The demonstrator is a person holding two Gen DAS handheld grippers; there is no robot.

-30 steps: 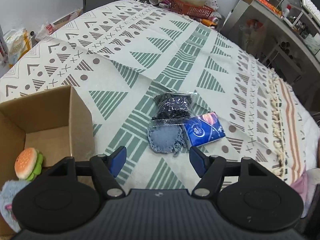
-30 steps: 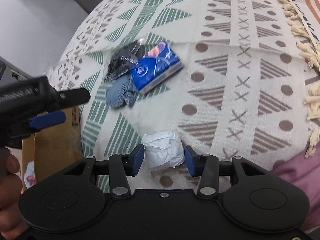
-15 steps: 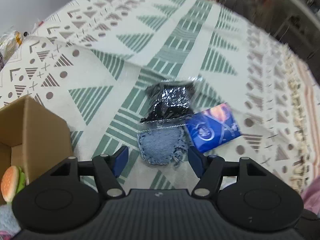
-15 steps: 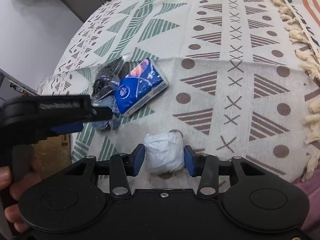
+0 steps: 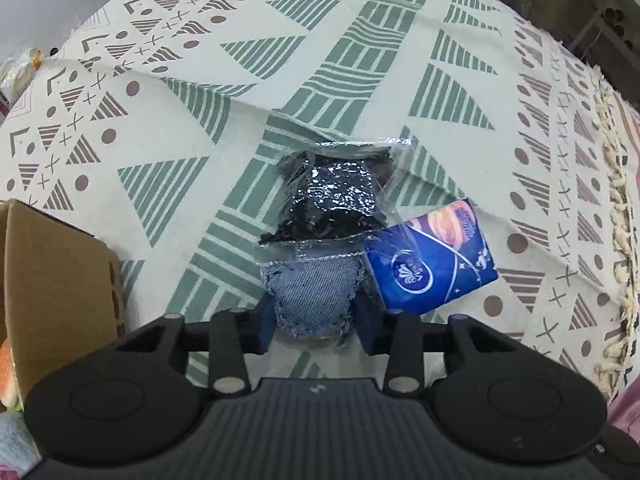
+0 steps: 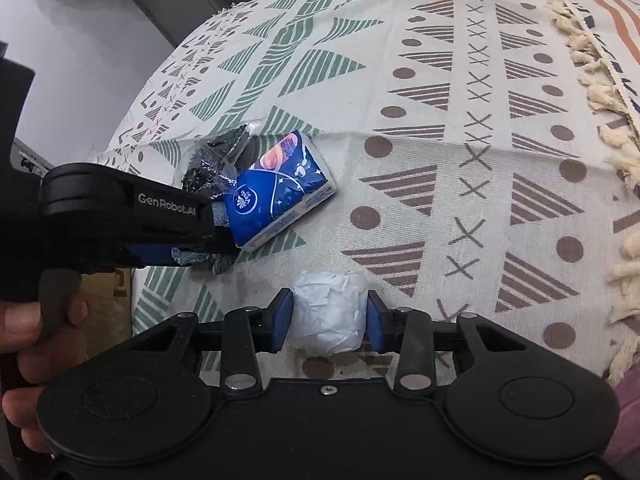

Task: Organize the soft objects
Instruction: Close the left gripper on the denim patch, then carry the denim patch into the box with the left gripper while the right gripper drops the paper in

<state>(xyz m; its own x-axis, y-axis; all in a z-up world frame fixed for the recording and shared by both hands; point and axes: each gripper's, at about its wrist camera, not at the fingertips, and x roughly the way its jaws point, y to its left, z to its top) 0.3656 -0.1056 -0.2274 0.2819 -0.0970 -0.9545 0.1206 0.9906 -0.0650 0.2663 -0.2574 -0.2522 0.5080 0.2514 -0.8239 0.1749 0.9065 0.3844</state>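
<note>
Both tongs mid-grab, left (image 5: 316,318) pinching denim (image 5: 316,296), right (image 6: 327,316) hugging tissue wad (image 6: 329,312) (box (image 5: 60,280) at 9 next, I'd guess).

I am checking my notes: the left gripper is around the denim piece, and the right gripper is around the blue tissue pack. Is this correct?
Only the second part is wrong. The right gripper is around the white paper ball, as the right wrist view shows; the tissue pack lies apart on the cloth. The left gripper is around the denim piece.
</note>
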